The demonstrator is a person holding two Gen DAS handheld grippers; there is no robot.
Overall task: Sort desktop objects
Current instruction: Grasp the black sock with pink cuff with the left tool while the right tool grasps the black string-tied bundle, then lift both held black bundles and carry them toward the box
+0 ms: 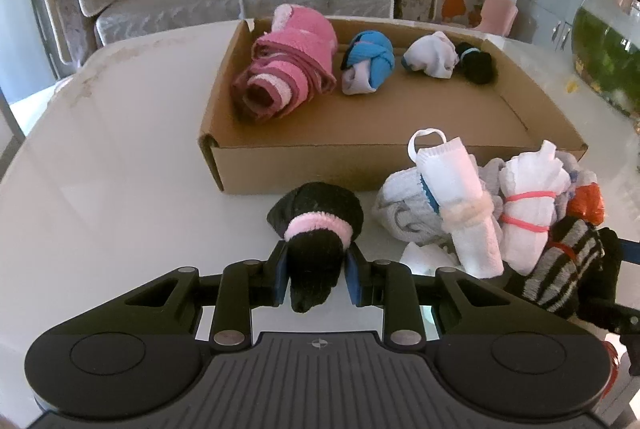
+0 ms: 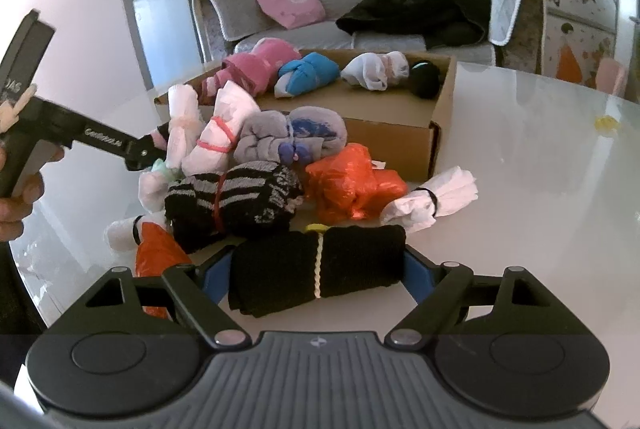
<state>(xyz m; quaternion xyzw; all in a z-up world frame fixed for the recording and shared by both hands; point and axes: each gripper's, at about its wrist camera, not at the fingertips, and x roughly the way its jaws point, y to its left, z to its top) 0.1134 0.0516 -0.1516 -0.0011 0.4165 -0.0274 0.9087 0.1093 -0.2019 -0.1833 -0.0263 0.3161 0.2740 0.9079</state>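
Note:
A shallow cardboard box (image 1: pixel 280 165) on the white table holds a pink towel roll (image 1: pixel 288 69), a blue sock ball (image 1: pixel 368 63), a white one (image 1: pixel 432 55) and a black one (image 1: pixel 478 63). In front of the box, my left gripper (image 1: pixel 316 269) is shut on a black sock bundle with a pink band (image 1: pixel 316 225). My right gripper (image 2: pixel 316 279) has its blue pads against both ends of a black roll tied with a yellow cord (image 2: pixel 316 269). The left gripper's body (image 2: pixel 104 145) shows at the left, its tips hidden behind white bundles.
A heap of bundles lies beside the box: white rolls (image 1: pixel 460 197), a black-and-grey striped one (image 2: pixel 236 197), an orange bag (image 2: pixel 352 185), a grey-blue pair (image 2: pixel 296 133), a white roll with a black band (image 2: pixel 436 201). A fish bowl (image 1: pixel 608 53) stands far right. A sofa (image 1: pixel 168 5) lies behind.

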